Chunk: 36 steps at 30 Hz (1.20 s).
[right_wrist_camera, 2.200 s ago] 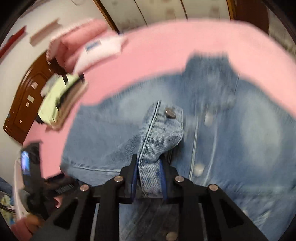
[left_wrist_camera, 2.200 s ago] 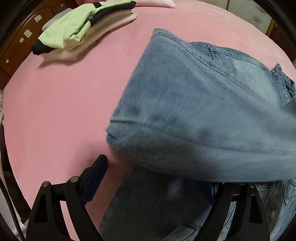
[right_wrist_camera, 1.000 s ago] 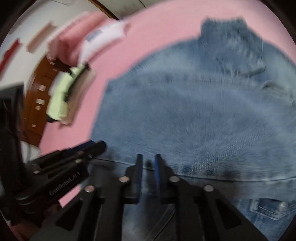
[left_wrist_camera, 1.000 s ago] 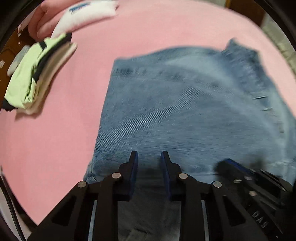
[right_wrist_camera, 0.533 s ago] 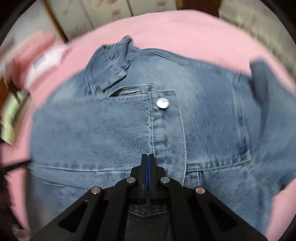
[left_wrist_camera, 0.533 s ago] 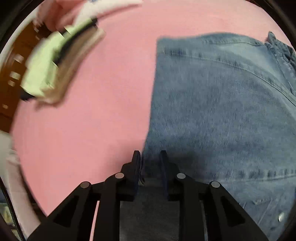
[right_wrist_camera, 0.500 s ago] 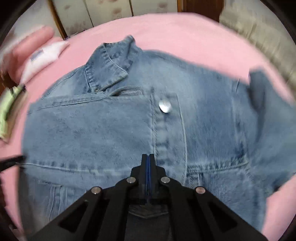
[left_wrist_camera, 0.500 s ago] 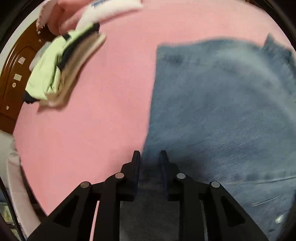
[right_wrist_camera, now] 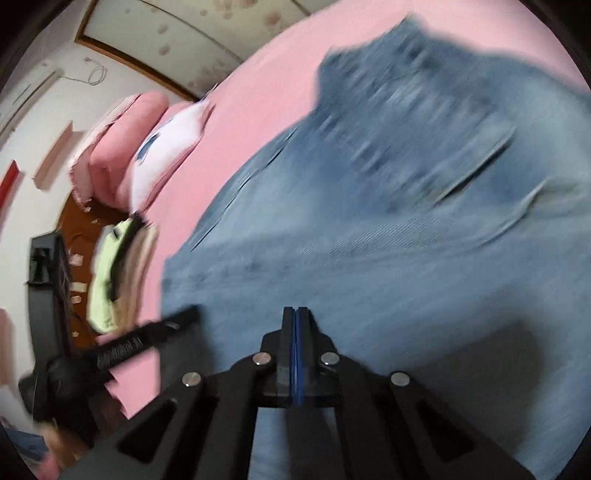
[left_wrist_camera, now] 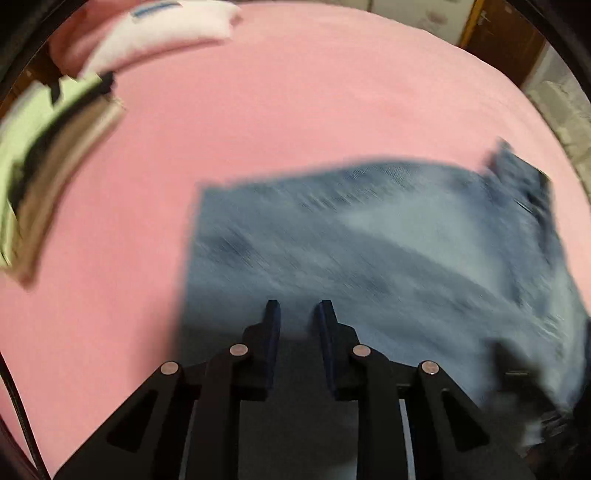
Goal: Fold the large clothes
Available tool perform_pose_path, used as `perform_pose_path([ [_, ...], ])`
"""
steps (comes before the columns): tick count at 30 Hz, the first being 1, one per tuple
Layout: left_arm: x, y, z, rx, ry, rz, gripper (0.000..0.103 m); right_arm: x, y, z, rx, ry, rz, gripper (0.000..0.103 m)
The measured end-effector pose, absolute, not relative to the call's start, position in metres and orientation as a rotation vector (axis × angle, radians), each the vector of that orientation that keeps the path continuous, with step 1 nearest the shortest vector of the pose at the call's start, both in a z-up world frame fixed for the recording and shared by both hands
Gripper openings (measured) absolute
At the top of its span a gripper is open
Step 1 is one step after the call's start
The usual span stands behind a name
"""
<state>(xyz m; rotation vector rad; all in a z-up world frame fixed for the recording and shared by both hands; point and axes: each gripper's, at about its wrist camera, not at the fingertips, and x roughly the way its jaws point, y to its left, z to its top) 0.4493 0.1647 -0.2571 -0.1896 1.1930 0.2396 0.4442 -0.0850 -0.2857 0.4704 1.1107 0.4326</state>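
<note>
A: The left fingers point(left_wrist_camera: 297, 314) are standing a little apart over the near edge of the jacket point(left_wrist_camera: 388, 258). The picture is too blurred, so I cannot tell if cloth is between them. The right fingers point(right_wrist_camera: 296, 314) are pressed fully together, and I am seeing no cloth in them.

B: And the jacket, where is it lying?

A: It is lying on the pink bed point(left_wrist_camera: 295, 110), already folded in part, well apart from the stack of folded clothes point(left_wrist_camera: 48, 155) near the pillows point(left_wrist_camera: 159, 33).

B: What is risking to go wrong now?

A: I am thinking the fold can open again. Denim is stiff and springy, so if the left fingers are pulling on the edge while moving, the top layer is sliding off. Also the right fingers, being closed, are only able to push; a push at an angle is dragging the whole jacket over the sheet and making wrinkles.

B: And the two tools together?

A: The left gripper point(right_wrist_camera: 122, 343) is working just beside the right one, so they may be knocking each other.
</note>
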Motion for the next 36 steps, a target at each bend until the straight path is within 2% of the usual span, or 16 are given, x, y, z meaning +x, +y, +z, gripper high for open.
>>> perform_pose_path([
  [4,0.453,0.200,-0.273,-0.283,1.221,0.210,0.020,0.438,-0.154,-0.275,0.281,1.059,0.047,0.000],
  [7,0.450,0.216,-0.280,-0.329,1.223,0.140,0.019,0.433,-0.201,-0.281,0.447,1.051,0.068,0.000],
  [9,0.453,0.227,-0.282,-0.339,1.229,0.118,0.018,0.434,-0.191,-0.278,0.362,1.054,0.037,0.000],
  [15,0.470,0.221,-0.280,-0.132,1.282,0.072,0.017,0.434,-0.142,-0.278,0.175,1.027,-0.156,0.000],
  [16,0.467,0.220,-0.276,-0.107,1.291,0.079,0.017,0.435,-0.136,-0.275,0.152,1.034,-0.175,0.003],
  [19,0.450,0.219,-0.260,-0.046,1.282,0.102,0.017,0.428,-0.117,-0.259,0.133,1.090,-0.149,0.004],
  [21,0.431,0.216,-0.248,-0.022,1.270,0.132,0.022,0.410,-0.109,-0.244,0.149,1.076,-0.101,0.004],
  [22,0.420,0.219,-0.244,-0.024,1.275,0.143,0.028,0.399,-0.101,-0.235,0.151,1.063,-0.095,0.008],
  [23,0.410,0.218,-0.243,-0.033,1.286,0.151,0.049,0.396,-0.090,-0.232,0.155,1.058,-0.095,0.013],
  [24,0.397,0.218,-0.243,-0.053,1.303,0.160,0.073,0.385,-0.084,-0.227,0.171,1.057,-0.090,0.030],
  [25,0.389,0.216,-0.243,-0.066,1.314,0.163,0.079,0.378,-0.080,-0.223,0.192,1.058,-0.078,0.051],
  [27,0.354,0.221,-0.242,-0.085,1.344,0.173,0.081,0.353,-0.074,-0.219,0.239,1.057,-0.045,0.072],
  [28,0.340,0.224,-0.242,-0.091,1.364,0.177,0.081,0.341,-0.070,-0.217,0.243,1.058,-0.040,0.075],
  [36,0.257,0.183,-0.237,-0.148,1.455,0.119,0.082,0.275,-0.075,-0.218,0.356,1.156,-0.032,0.075],
])
